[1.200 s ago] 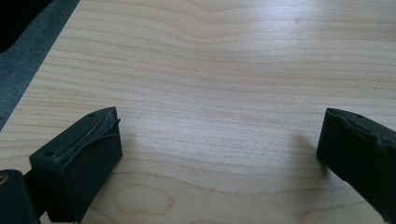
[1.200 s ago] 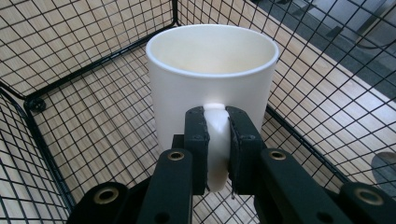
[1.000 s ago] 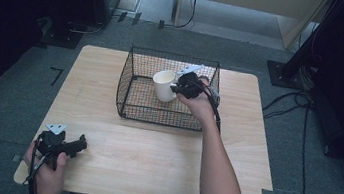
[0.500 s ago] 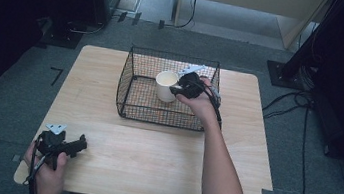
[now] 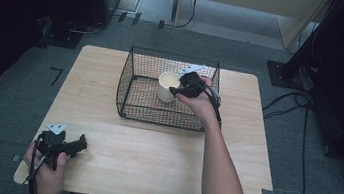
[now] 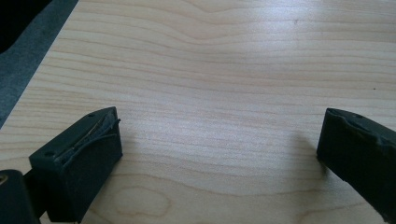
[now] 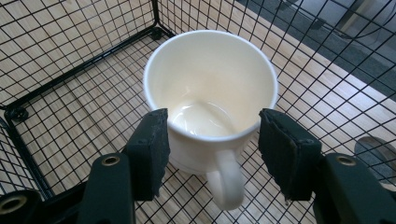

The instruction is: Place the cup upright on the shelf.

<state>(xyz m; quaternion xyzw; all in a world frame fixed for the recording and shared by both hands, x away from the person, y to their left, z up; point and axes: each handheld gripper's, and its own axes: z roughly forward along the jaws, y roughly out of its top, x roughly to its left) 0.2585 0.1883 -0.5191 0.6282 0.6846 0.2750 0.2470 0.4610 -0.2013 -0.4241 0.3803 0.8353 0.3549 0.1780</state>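
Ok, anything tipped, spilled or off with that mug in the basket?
Nothing stands out. The white mug stands upright and empty on the wire basket floor, handle toward the right claw, whose jaws have just been opening and flank it without pressing. The left claw is open over bare table.

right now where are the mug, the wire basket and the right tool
mug [image 7: 210, 74], right gripper view, inner wall below the rim
wire basket [image 5: 157, 117], high view, near side wall
right tool [image 7: 212, 144], right gripper view, midway between its fingertips
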